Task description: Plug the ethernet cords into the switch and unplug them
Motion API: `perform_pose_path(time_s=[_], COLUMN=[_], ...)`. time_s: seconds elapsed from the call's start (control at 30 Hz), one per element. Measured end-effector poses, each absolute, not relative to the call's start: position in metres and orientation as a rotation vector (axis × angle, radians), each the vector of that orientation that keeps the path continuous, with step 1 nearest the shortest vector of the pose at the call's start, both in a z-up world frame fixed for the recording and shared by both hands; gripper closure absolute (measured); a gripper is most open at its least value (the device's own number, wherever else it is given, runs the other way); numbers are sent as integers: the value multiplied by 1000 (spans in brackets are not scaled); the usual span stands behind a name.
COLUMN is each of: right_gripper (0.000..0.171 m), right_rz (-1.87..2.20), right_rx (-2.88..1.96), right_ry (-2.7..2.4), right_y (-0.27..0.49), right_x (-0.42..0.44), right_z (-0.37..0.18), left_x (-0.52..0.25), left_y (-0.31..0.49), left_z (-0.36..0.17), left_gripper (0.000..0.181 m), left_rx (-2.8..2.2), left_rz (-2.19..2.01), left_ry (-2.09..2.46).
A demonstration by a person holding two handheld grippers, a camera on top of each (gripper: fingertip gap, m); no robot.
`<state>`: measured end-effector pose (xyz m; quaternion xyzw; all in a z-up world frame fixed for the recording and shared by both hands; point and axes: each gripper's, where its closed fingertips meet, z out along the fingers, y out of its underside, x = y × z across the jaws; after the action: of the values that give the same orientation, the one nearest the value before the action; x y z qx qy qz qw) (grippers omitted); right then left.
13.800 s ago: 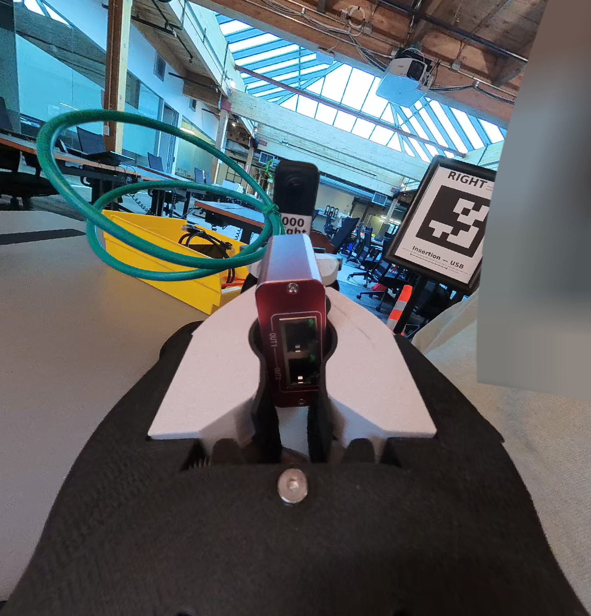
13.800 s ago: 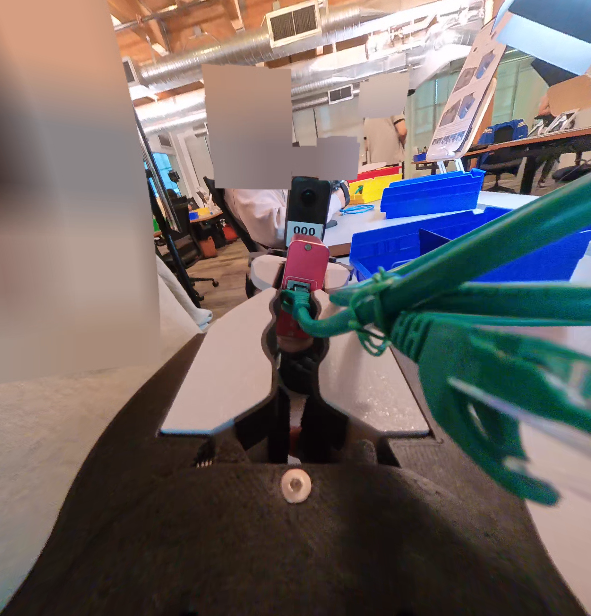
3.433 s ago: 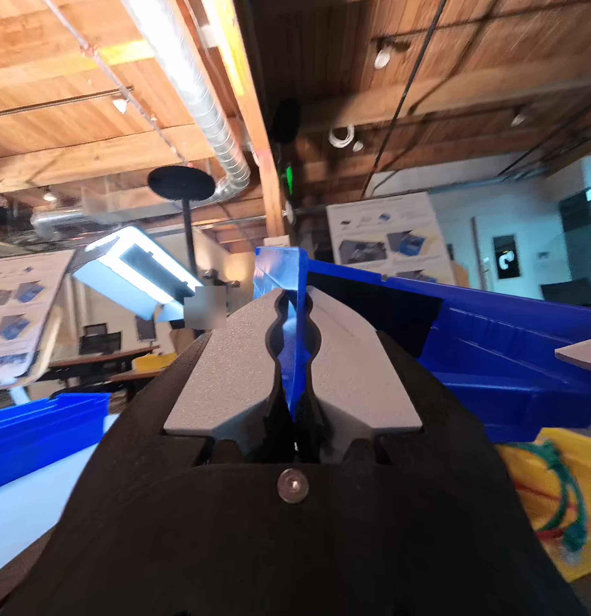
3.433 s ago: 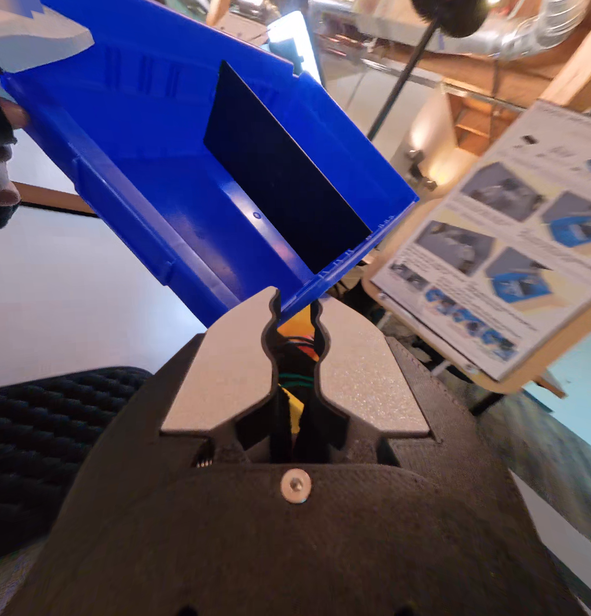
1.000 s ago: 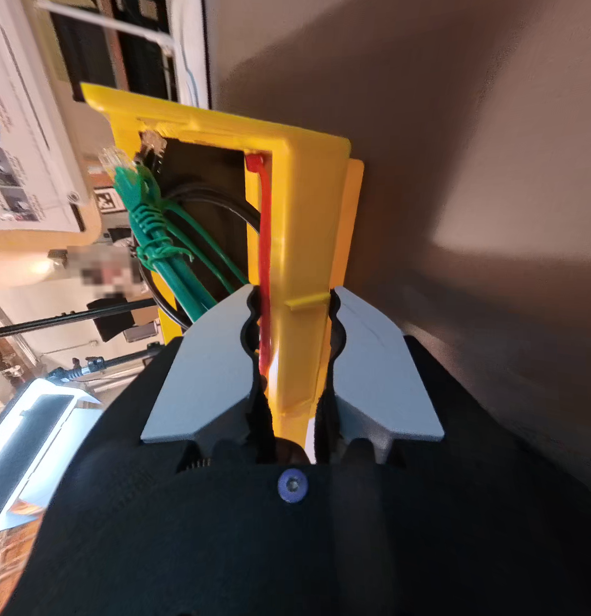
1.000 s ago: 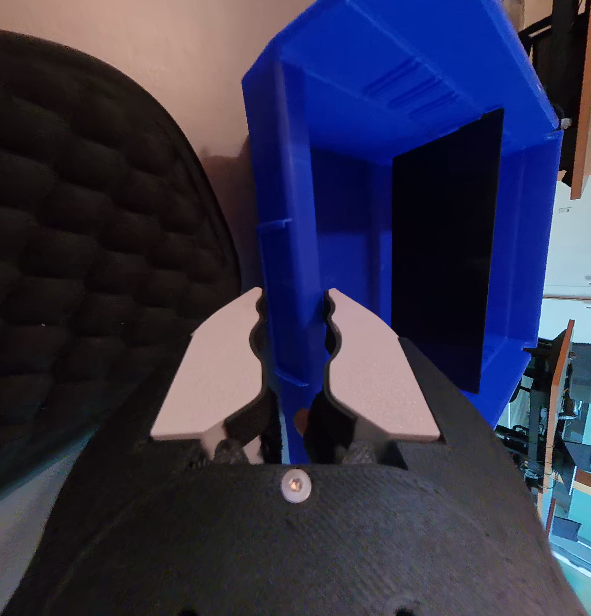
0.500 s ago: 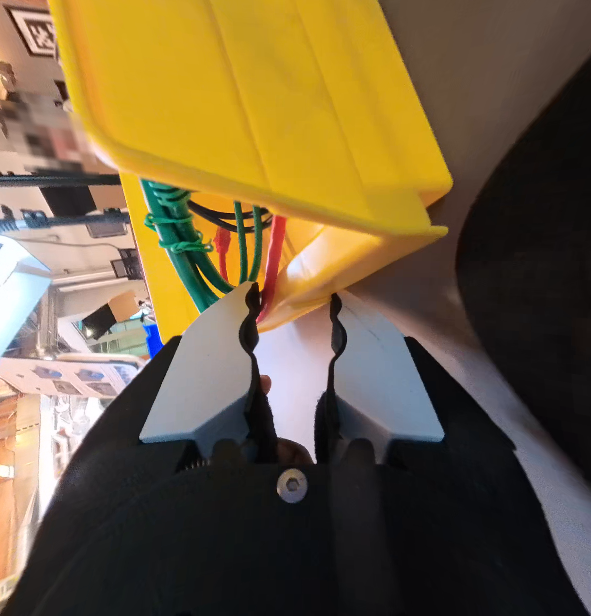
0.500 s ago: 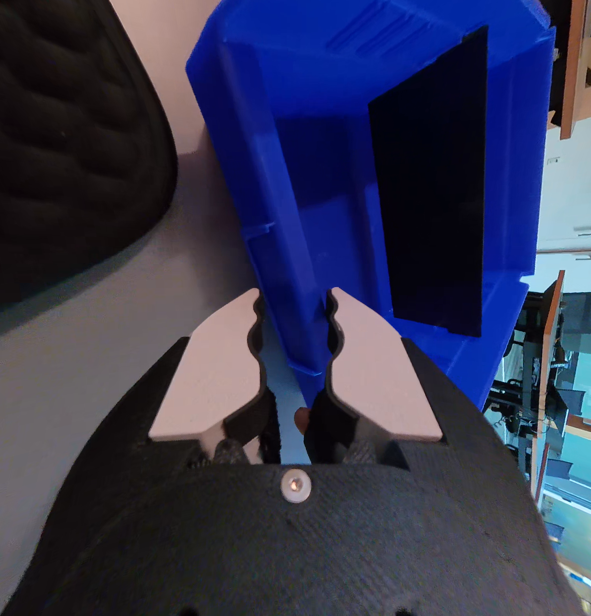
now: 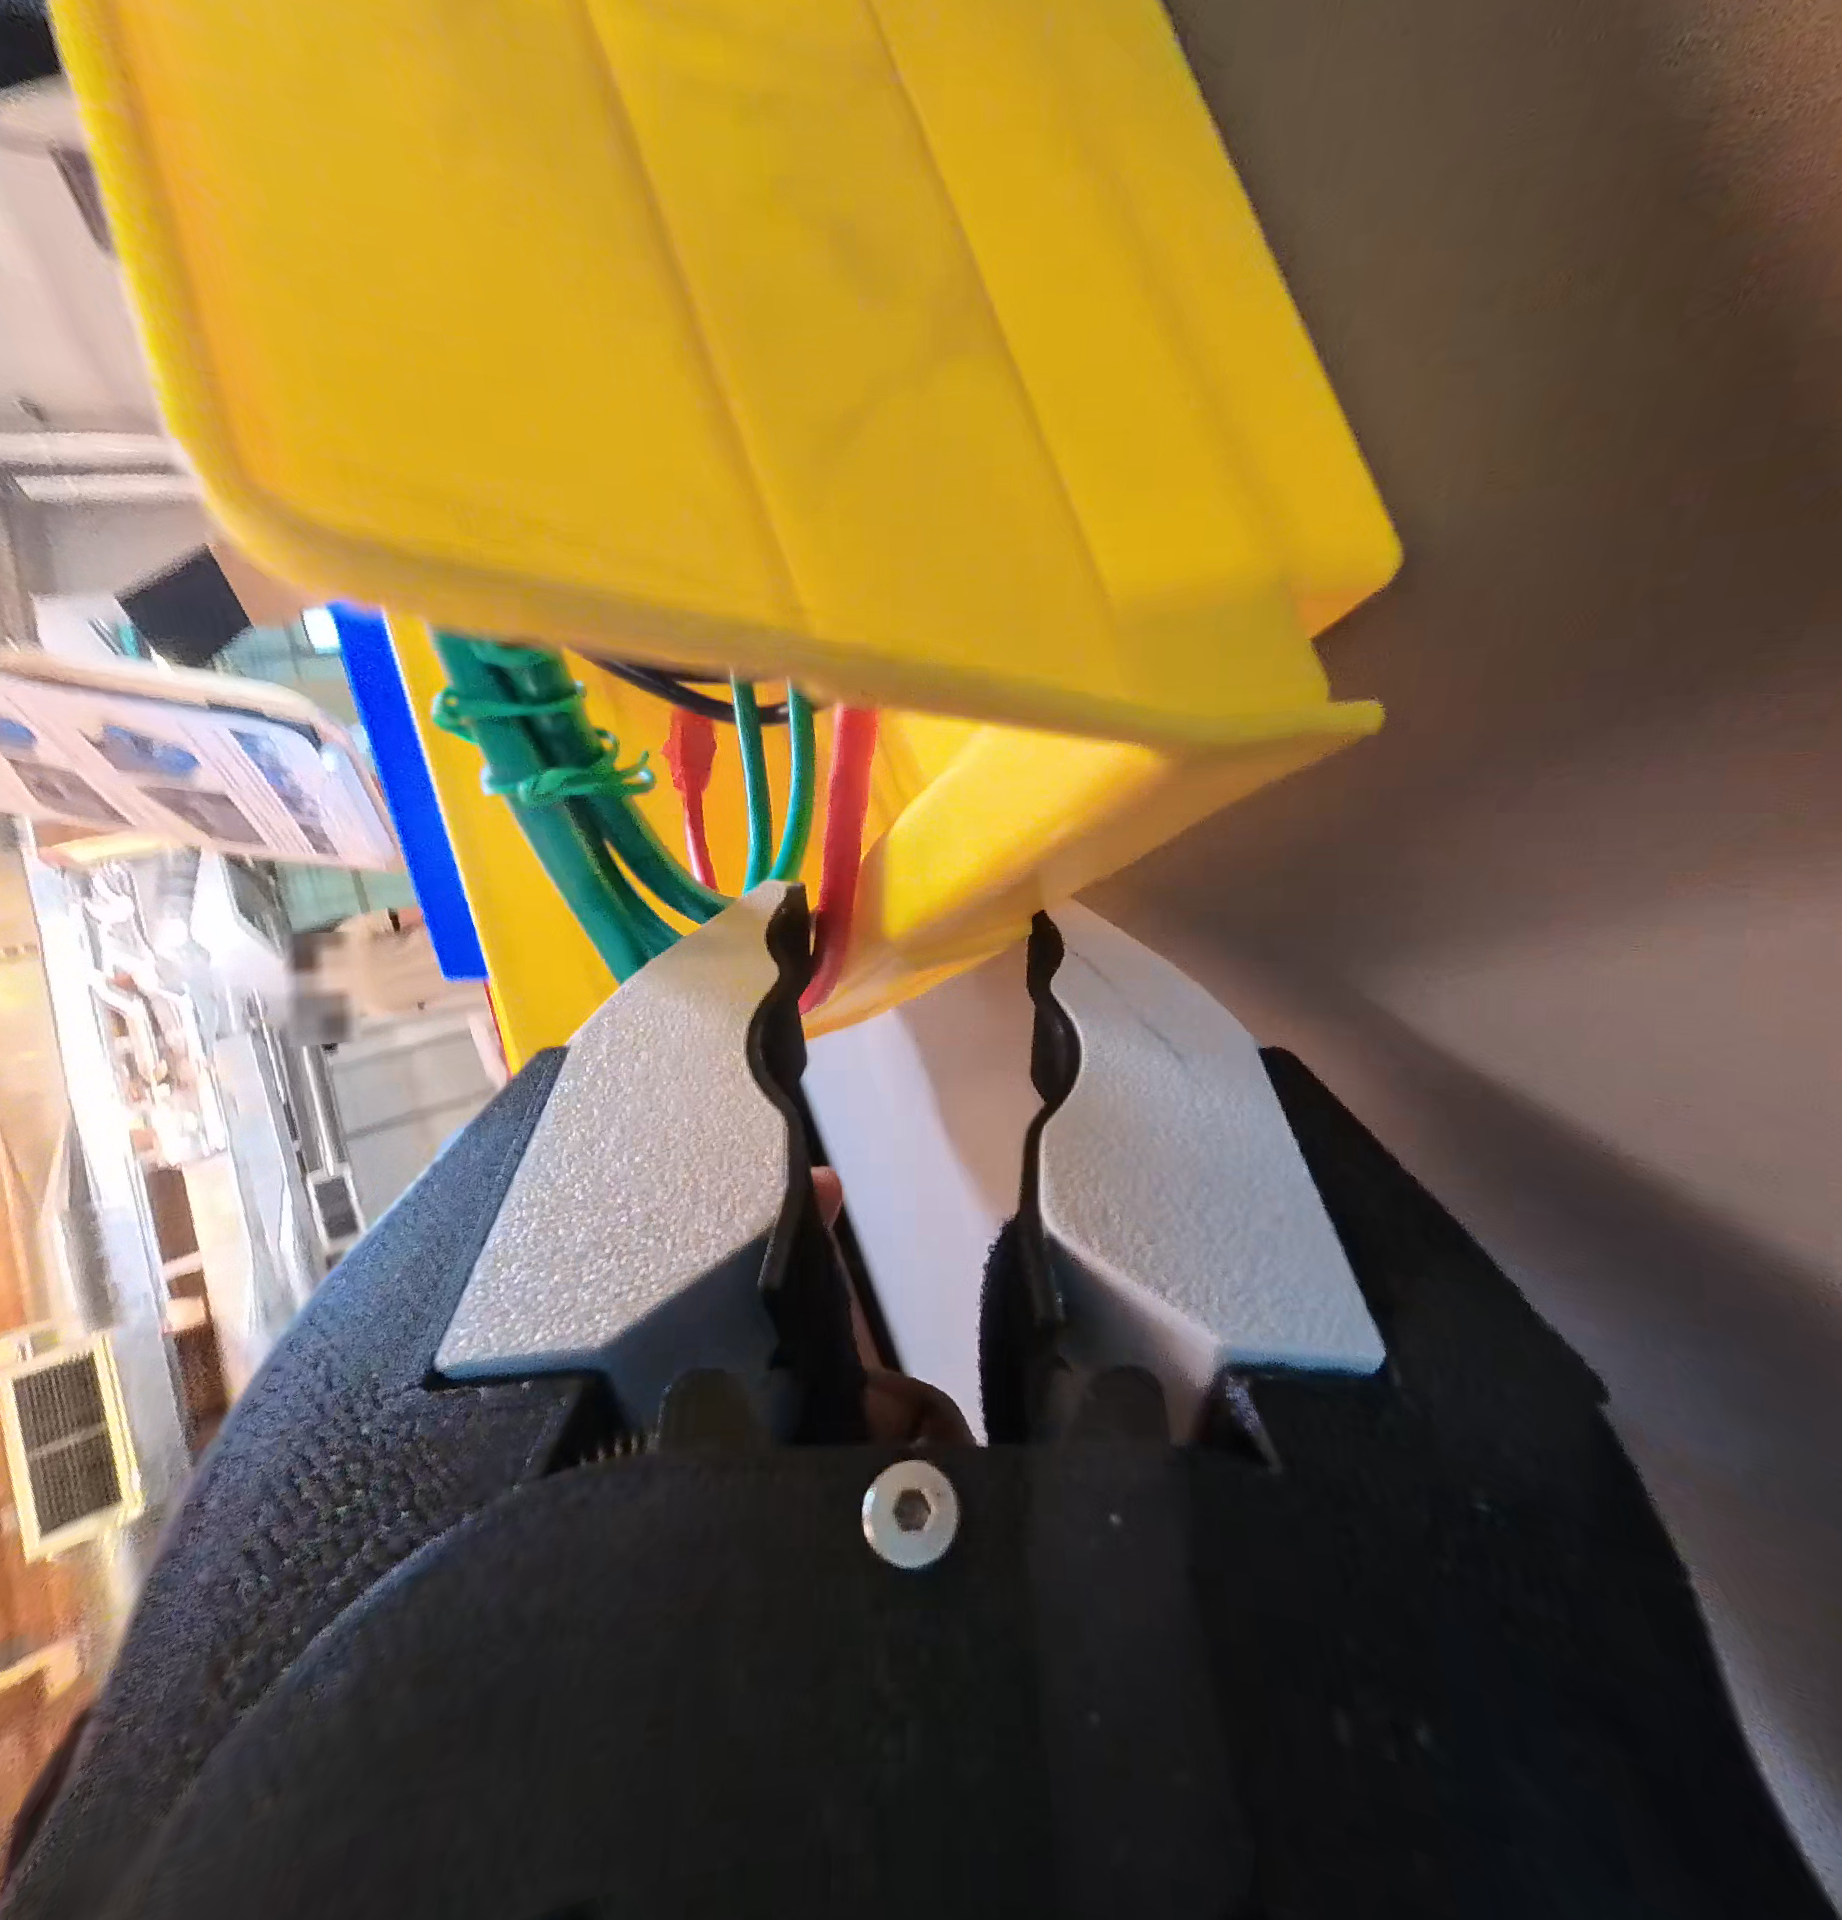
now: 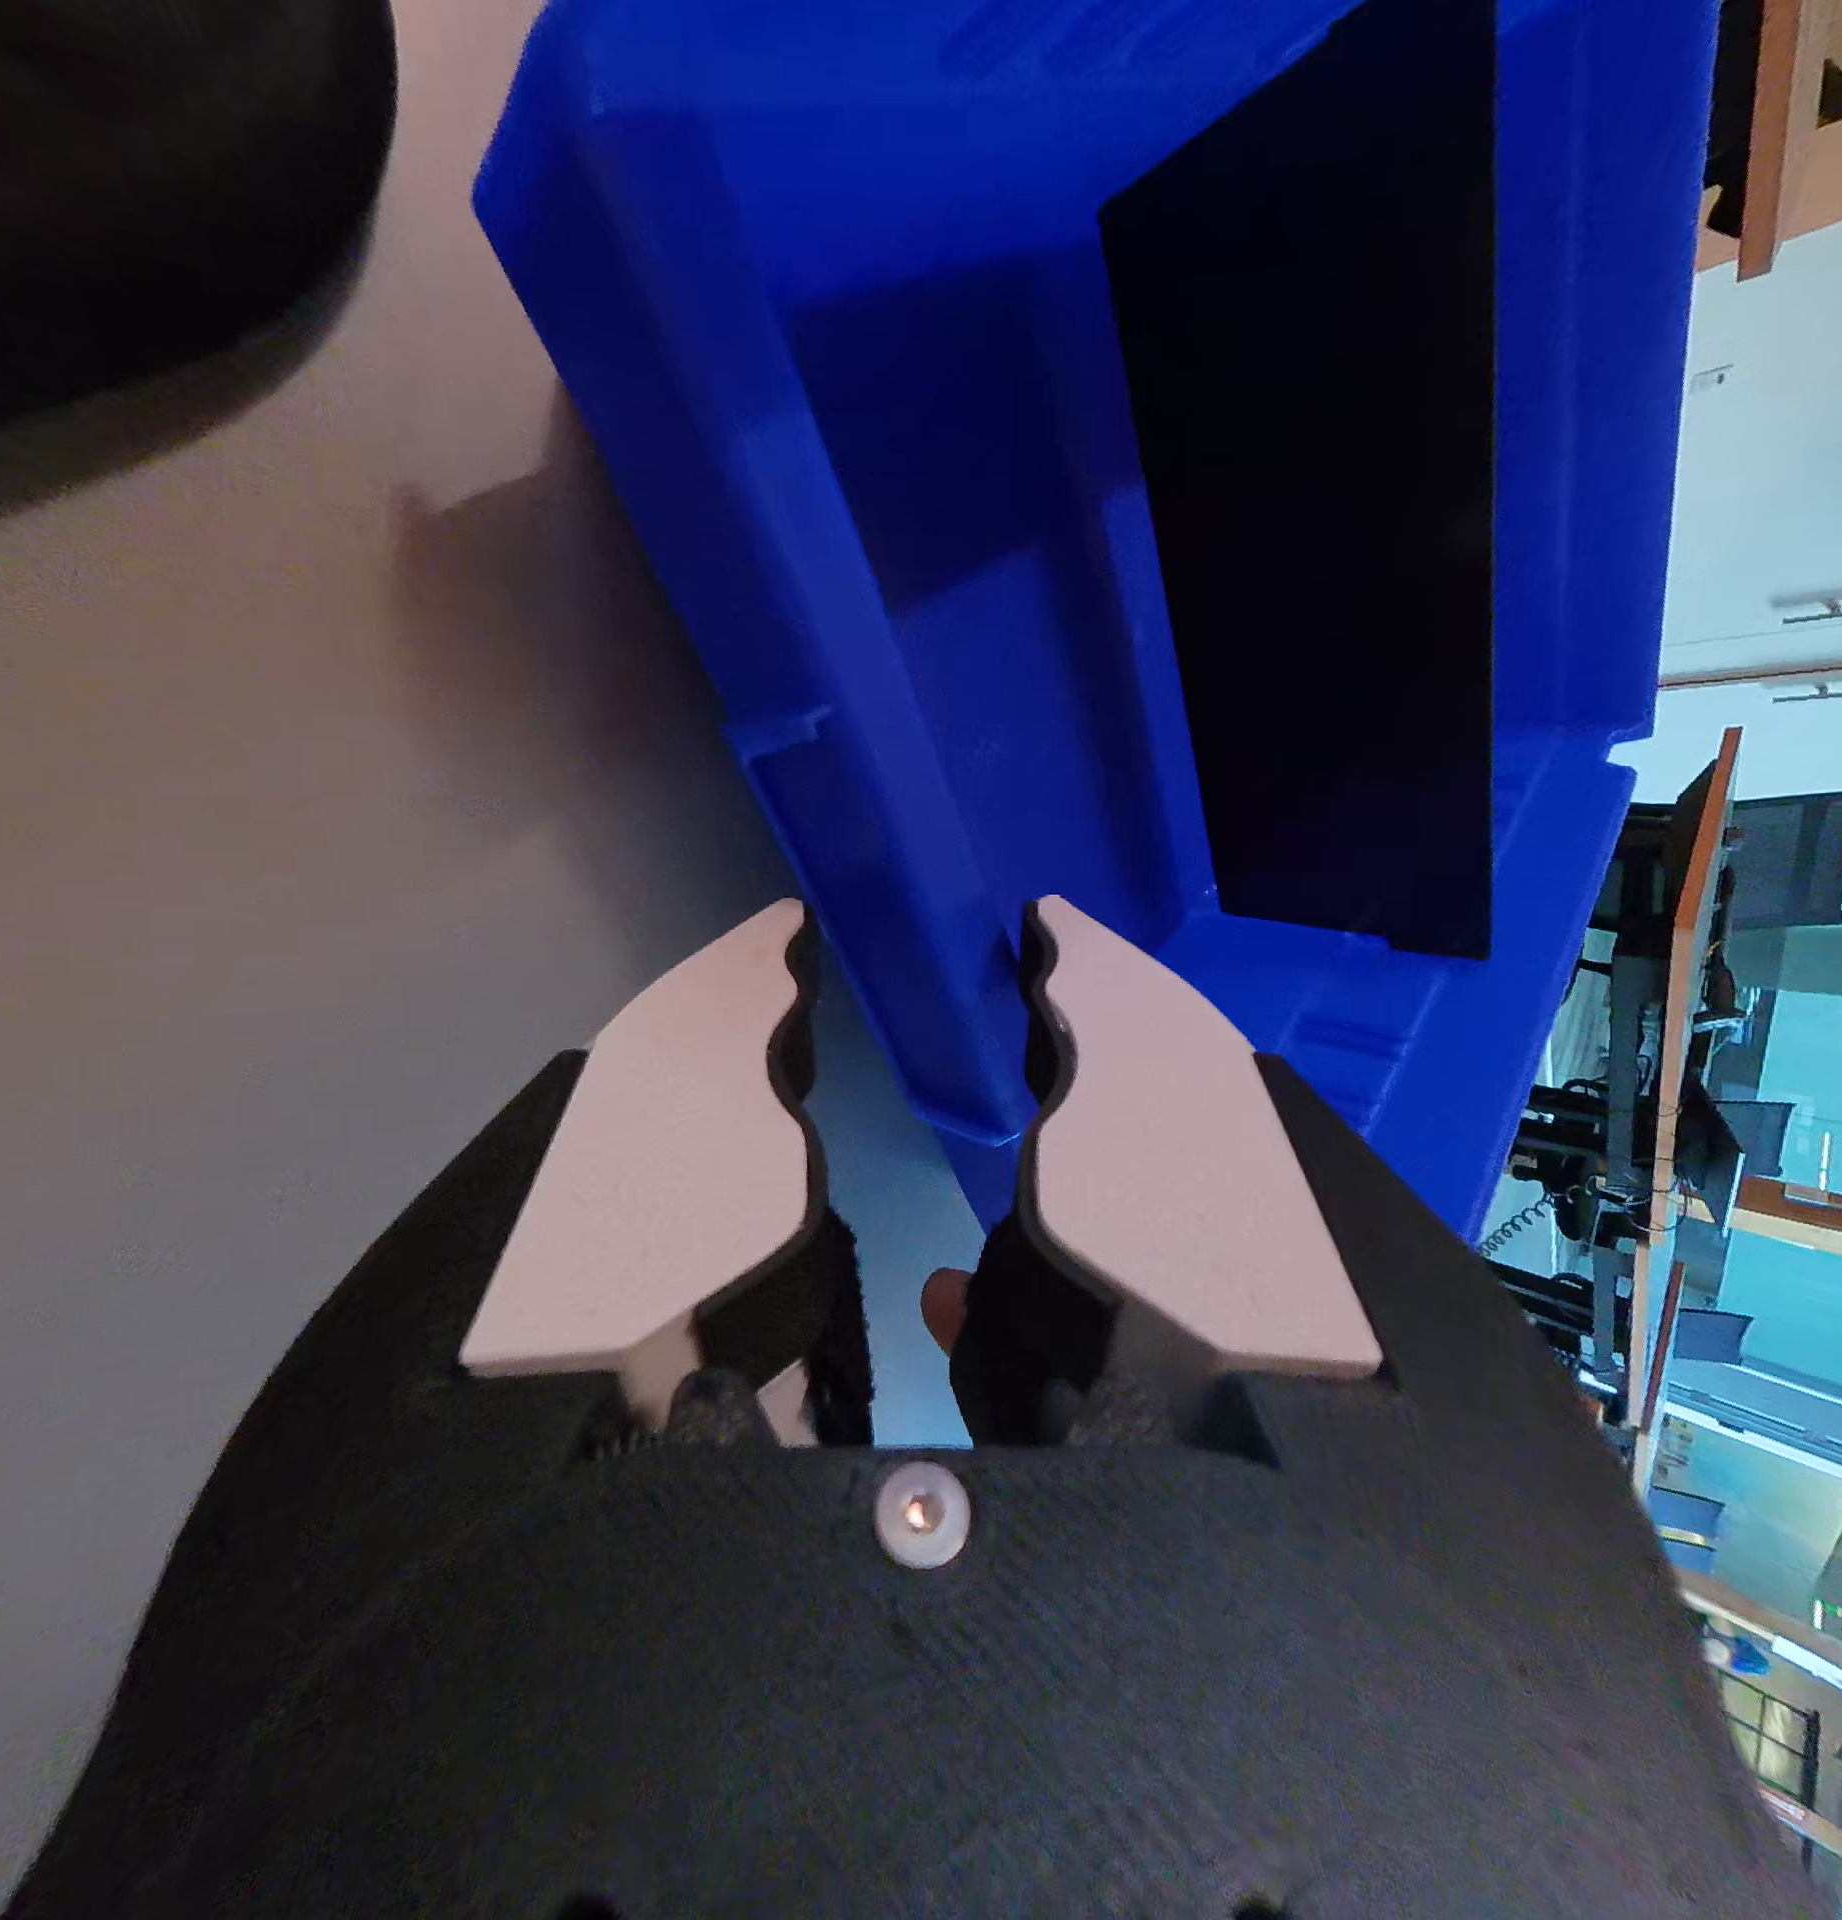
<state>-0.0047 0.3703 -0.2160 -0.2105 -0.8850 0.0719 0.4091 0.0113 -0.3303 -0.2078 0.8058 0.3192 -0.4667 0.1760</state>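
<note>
Grey-fingered, the left gripper (image 9: 912,920) has its jaws apart astride the near corner of a tilted yellow bin (image 9: 751,343), where bundled green cords (image 9: 584,831) and red cords (image 9: 844,810) lie. The right gripper (image 10: 912,925) likewise stands apart around the wall of a blue bin (image 10: 896,436) holding a flat black switch (image 10: 1322,499), propped against its right wall.

This looks like a lab or workshop. Plastic storage bins sit on a pale worktable (image 10: 273,935): a yellow bin (image 9: 688,312) holding green ethernet cords (image 9: 584,862) and red cords (image 9: 844,831), and a blue bin (image 10: 792,416) with a black panel (image 10: 1312,520) inside. Beyond the table stand equipment stands and desks (image 10: 1727,1039), and a printed instruction sheet (image 9: 148,779) hangs nearby.
</note>
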Motion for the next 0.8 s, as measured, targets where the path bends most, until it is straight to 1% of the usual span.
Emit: perform_pose_path(time_s=[0.1,0.5,0.53,0.57,0.63,0.7,0.8], right_gripper=[133,131,127,119,98,90,89], right_rz=[179,179,220,287,461,654,868], right_rx=[-544,-586,-631,-687,-764,-774,-700], right_ry=[-2218,-2215,-2221,-2219,-2178,-2106,-1948], right_y=[379,393,391,387,377,365,352], right_x=[2,27,28,30,32,36,42], right_z=[-216,-217,-217,-216,-206,-188,-151], left_x=[24,51,53,55,66,76,74], left_y=[-344,-364,-357,-348,-324,-302,-286], left_z=[-208,-209,-212,-214,-211,-187,-133], left_gripper=[140,139,128,120,99,94,94], left_rx=[2225,2292,2365,2457,2697,2905,3065], left_rz=[-1230,-1199,-1172,-1145,-1042,-1036,-1283], left_ry=[944,889,918,969,1083,1161,1292])
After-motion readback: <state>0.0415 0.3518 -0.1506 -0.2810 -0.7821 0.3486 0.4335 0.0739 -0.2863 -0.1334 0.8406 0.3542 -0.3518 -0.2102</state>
